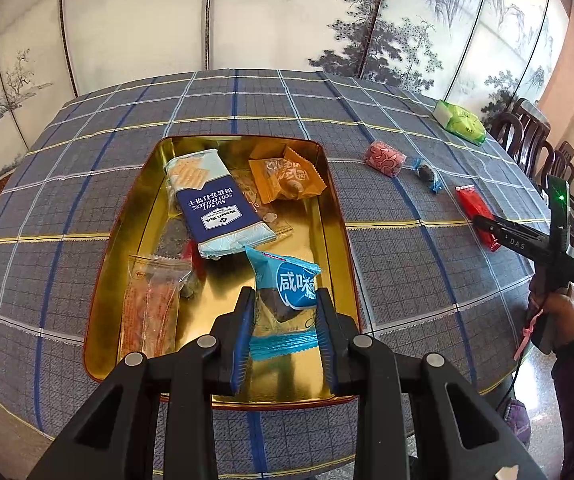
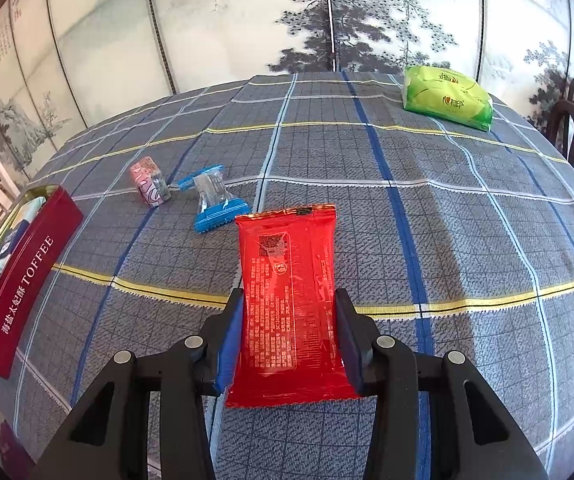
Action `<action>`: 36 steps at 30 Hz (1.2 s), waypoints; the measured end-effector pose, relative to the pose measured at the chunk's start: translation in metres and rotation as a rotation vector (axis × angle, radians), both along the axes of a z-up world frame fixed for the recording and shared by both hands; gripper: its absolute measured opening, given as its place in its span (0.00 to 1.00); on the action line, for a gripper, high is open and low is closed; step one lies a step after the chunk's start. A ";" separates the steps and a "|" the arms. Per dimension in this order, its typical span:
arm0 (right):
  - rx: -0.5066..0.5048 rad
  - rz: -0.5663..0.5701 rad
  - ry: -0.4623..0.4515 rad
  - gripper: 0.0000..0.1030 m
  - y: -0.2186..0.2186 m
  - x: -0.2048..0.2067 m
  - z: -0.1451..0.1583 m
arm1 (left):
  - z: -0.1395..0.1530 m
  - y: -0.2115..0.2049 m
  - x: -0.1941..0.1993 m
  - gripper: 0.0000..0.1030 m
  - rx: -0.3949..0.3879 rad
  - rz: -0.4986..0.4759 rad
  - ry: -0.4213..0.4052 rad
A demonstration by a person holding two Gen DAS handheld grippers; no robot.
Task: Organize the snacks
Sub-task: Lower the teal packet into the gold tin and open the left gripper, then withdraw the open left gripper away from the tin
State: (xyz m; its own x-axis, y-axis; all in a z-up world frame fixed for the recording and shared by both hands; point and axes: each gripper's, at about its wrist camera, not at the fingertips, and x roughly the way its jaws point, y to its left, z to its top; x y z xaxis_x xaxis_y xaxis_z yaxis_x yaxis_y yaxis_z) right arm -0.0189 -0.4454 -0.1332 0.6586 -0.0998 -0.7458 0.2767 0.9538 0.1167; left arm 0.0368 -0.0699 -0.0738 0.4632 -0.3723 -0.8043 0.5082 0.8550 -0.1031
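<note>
Left wrist view: the left gripper (image 1: 285,312) has its fingers clamped on a blue snack packet (image 1: 287,284), held over the near end of the gold tin (image 1: 339,216) on the table (image 1: 407,280). Inside the tin lie a soda cracker pack (image 1: 215,204) and an orange packet (image 1: 285,178).

Right wrist view: the right gripper (image 2: 289,332) has its fingers pressed against both sides of a red snack packet (image 2: 287,292) lying on the table. A blue candy (image 2: 213,200) and a pink candy (image 2: 149,186) lie further left; a green tissue pack (image 2: 447,98) sits far right.

Ahead of our left tool (image 1: 285,308), crackers (image 1: 215,208) crowd the tin (image 1: 339,216); beyond our right tool (image 2: 289,332), bare surface (image 2: 467,240) lies open.
</note>
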 end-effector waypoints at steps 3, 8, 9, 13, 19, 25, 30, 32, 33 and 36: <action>-0.003 0.001 0.002 0.43 0.000 0.000 0.000 | -0.005 -0.002 -0.001 0.25 0.025 -0.003 -0.017; -0.003 0.001 0.002 0.43 0.000 0.000 0.000 | -0.010 -0.006 -0.004 0.25 0.060 -0.008 -0.044; -0.003 0.000 0.002 0.43 0.000 0.000 0.000 | -0.011 -0.006 -0.004 0.25 0.065 -0.009 -0.047; -0.004 0.000 0.002 0.43 0.000 0.000 0.000 | -0.014 -0.008 -0.005 0.26 0.087 -0.010 -0.064; -0.004 0.000 0.002 0.43 0.000 0.001 0.000 | -0.015 -0.010 -0.008 0.26 0.113 -0.009 -0.093; -0.004 0.000 0.002 0.43 0.000 0.001 0.000 | -0.015 -0.010 -0.009 0.26 0.125 -0.004 -0.106; -0.009 0.000 0.004 0.43 0.001 0.001 0.000 | -0.012 -0.011 -0.013 0.27 0.146 0.011 -0.149; -0.009 0.000 0.005 0.43 0.001 0.001 0.000 | -0.011 -0.011 -0.016 0.31 0.163 0.026 -0.186; -0.010 0.000 0.005 0.43 0.001 0.001 0.000 | -0.010 -0.010 -0.017 0.33 0.164 0.031 -0.197; -0.017 0.001 0.008 0.43 0.002 0.002 0.000 | -0.009 -0.009 -0.019 0.36 0.168 0.049 -0.221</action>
